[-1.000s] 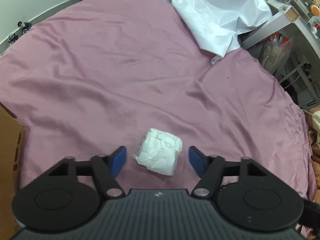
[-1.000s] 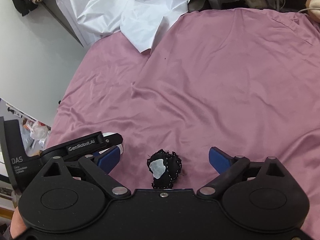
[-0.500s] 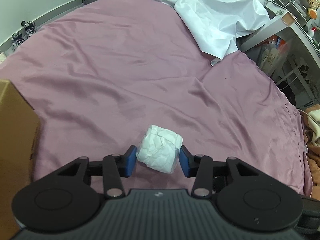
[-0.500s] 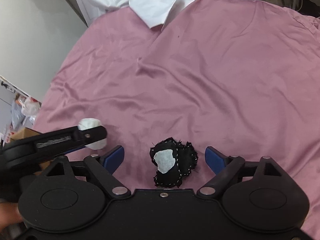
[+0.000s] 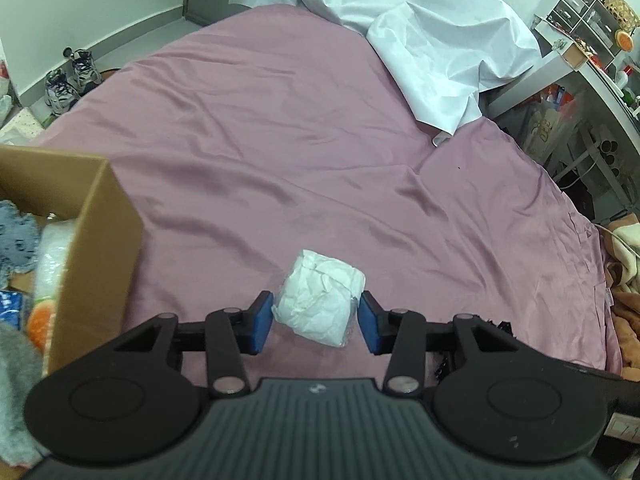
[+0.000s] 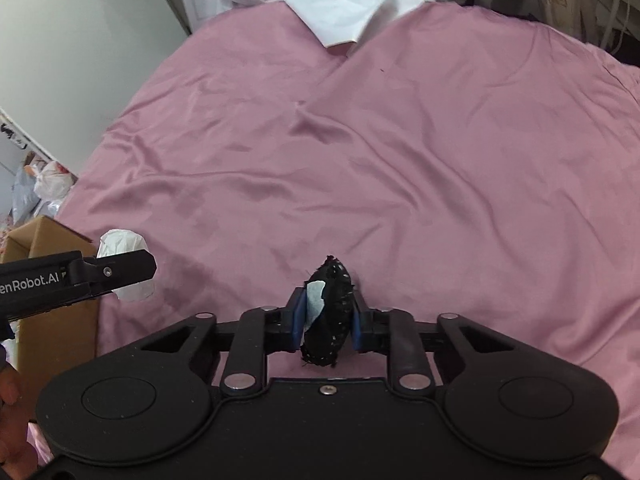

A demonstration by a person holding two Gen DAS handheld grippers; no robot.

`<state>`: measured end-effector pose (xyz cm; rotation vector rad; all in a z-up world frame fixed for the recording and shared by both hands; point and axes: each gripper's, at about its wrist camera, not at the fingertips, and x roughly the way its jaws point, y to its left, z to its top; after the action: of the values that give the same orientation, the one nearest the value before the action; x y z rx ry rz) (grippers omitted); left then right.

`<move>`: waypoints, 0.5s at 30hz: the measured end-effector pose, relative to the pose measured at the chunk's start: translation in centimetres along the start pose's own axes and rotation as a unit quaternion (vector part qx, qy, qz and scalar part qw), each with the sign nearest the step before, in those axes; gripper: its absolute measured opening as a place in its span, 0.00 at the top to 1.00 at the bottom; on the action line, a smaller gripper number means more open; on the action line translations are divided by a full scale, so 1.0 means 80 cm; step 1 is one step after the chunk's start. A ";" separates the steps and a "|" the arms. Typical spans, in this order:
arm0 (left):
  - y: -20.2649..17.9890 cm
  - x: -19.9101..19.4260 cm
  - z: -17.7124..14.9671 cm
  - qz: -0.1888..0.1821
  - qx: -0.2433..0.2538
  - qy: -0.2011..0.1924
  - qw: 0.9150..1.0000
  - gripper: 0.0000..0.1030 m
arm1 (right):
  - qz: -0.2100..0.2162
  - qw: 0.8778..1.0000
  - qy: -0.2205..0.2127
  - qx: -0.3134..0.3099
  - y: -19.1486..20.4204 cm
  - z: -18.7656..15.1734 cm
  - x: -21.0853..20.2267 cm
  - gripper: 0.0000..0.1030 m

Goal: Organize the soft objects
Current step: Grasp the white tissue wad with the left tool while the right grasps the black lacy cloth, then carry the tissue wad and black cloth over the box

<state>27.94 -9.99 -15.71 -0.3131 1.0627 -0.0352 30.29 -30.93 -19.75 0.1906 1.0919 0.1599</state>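
My left gripper [image 5: 316, 322] is shut on a white crumpled soft bundle [image 5: 320, 296] and holds it above the pink bedsheet [image 5: 300, 152]. The same bundle [image 6: 124, 244] and left gripper show at the left of the right wrist view, beside the cardboard box [image 6: 44, 240]. My right gripper [image 6: 326, 320] is shut on a black fuzzy soft object with a white patch [image 6: 328, 308], lifted over the sheet. The open cardboard box [image 5: 92, 240] stands at the left and holds several soft items.
A white sheet [image 5: 420, 32] lies bunched at the bed's far end. Shelves and clutter [image 5: 580, 60] stand at the right. Shoes [image 5: 68, 76] sit on the floor at the far left. Beige and orange fabric [image 5: 628, 264] lies at the bed's right edge.
My left gripper closed on the white bundle and lifted it toward the box. My right gripper closed on the black object and raised it off the sheet.
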 end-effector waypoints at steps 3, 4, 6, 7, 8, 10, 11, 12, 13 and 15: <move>0.004 -0.013 -0.001 0.004 0.002 -0.006 1.000 0.57 | 0.014 1.000 -0.012 0.002 0.003 0.002 -0.011 0.79; 0.005 -0.018 -0.001 0.005 0.002 -0.009 1.000 0.57 | 0.019 1.000 -0.017 0.004 0.003 0.003 -0.016 0.79; 0.007 -0.028 -0.002 0.009 0.003 -0.015 1.000 0.57 | 0.024 0.999 -0.025 0.007 0.004 0.005 -0.023 0.79; 0.008 -0.031 -0.002 0.011 0.005 -0.018 1.000 0.57 | 0.026 0.999 -0.029 0.008 0.005 0.006 -0.027 0.79; 0.008 -0.035 -0.002 0.013 0.006 -0.020 1.000 0.57 | 0.029 0.999 -0.032 0.009 0.004 0.008 -0.030 0.79; 0.008 -0.042 -0.002 0.015 0.008 -0.024 1.000 0.57 | 0.036 0.999 -0.039 0.009 0.005 0.009 -0.038 0.79; 0.008 -0.046 -0.002 0.016 0.009 -0.026 0.999 0.57 | 0.040 0.998 -0.043 0.008 0.006 0.009 -0.043 0.79; 0.007 -0.050 -0.001 0.019 0.010 -0.028 0.999 0.57 | 0.044 0.998 -0.046 0.006 0.007 0.010 -0.046 0.79; 0.007 -0.054 -0.001 0.021 0.011 -0.030 0.999 0.57 | 0.045 0.998 -0.049 0.004 0.009 0.011 -0.048 0.79; 0.007 -0.063 0.001 0.023 0.011 -0.035 0.999 0.57 | 0.051 0.997 -0.060 0.000 0.011 0.012 -0.058 0.79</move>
<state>25.46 -8.57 -11.57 -0.2674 0.9999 0.0051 29.03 -31.17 -15.11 0.2524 0.9626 0.2372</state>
